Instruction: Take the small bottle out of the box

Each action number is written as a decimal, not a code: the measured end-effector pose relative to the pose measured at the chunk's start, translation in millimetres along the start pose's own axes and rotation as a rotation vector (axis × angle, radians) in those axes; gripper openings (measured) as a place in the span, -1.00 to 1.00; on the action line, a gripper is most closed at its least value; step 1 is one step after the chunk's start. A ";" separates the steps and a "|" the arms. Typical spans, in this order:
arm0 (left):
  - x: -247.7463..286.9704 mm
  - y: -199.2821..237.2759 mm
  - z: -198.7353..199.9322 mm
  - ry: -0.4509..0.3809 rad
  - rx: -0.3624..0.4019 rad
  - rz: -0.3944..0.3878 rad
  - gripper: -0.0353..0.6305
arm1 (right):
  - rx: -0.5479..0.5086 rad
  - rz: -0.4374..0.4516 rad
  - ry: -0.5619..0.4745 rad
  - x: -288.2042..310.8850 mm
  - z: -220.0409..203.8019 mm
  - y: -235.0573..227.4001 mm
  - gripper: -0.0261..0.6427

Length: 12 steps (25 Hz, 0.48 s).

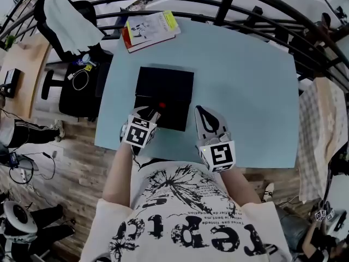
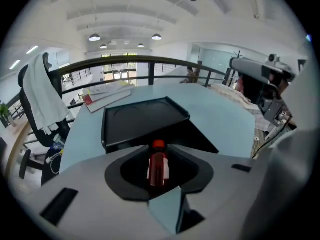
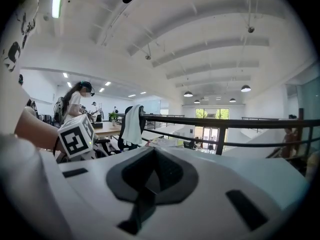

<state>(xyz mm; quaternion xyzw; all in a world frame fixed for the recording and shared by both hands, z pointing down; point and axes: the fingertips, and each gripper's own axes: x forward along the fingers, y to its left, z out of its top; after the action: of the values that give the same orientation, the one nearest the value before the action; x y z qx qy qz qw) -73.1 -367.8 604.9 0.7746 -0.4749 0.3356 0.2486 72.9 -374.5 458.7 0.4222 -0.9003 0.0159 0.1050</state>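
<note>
**Left tool open at bottle, right tool closed**

The black box (image 1: 163, 83) sits by the front edge of the light blue table (image 1: 245, 81), left of centre. The small bottle (image 2: 158, 168) is red with a red cap and stands upright at the box's near part. I can't tell if its base is inside. My left gripper (image 1: 152, 112) tilts down at it from the front edge, jaws apart. The bottle shows in the gap and the pads aren't pressing it. My right gripper (image 1: 200, 111) is over the table just right of the box, jaws together and empty. A book (image 1: 150, 30) lies at the far left corner.
</note>
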 end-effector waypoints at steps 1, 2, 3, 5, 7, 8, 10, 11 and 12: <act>7.7 1.1 -5.2 0.039 -0.009 -0.004 -0.53 | 0.001 0.003 0.004 1.9 -2.8 -3.0 -0.89; 14.6 1.2 -9.4 0.074 -0.017 -0.013 -0.48 | 0.003 0.005 0.009 3.4 -5.3 -5.6 -0.89; 20.9 0.8 -13.0 0.104 -0.021 -0.026 -0.44 | 0.005 0.004 0.014 4.5 -7.5 -7.6 -0.89; 33.4 0.0 -19.1 0.154 -0.012 -0.048 -0.34 | 0.009 0.000 0.023 5.4 -11.7 -9.6 -0.89; 45.7 0.5 -23.3 0.189 0.019 -0.057 -0.24 | 0.012 -0.011 0.032 4.6 -15.0 -11.3 -0.89; 51.3 0.1 -24.6 0.206 0.035 -0.064 -0.20 | 0.014 -0.022 0.035 3.9 -15.6 -12.8 -0.89; 61.0 -2.3 -26.7 0.241 0.057 -0.090 -0.16 | 0.019 -0.050 0.038 2.0 -15.0 -16.9 -0.89; 64.8 -3.8 -29.0 0.263 0.067 -0.104 -0.15 | 0.021 -0.065 0.038 0.5 -14.3 -18.5 -0.89; 67.9 -5.1 -32.3 0.290 0.080 -0.114 -0.14 | 0.024 -0.079 0.036 -1.2 -13.3 -19.8 -0.89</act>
<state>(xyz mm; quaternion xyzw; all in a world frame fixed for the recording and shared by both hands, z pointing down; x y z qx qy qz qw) -55.7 -381.6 676.9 0.7529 -0.3757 0.4480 0.3021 91.1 -384.7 470.2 0.4582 -0.8806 0.0301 0.1166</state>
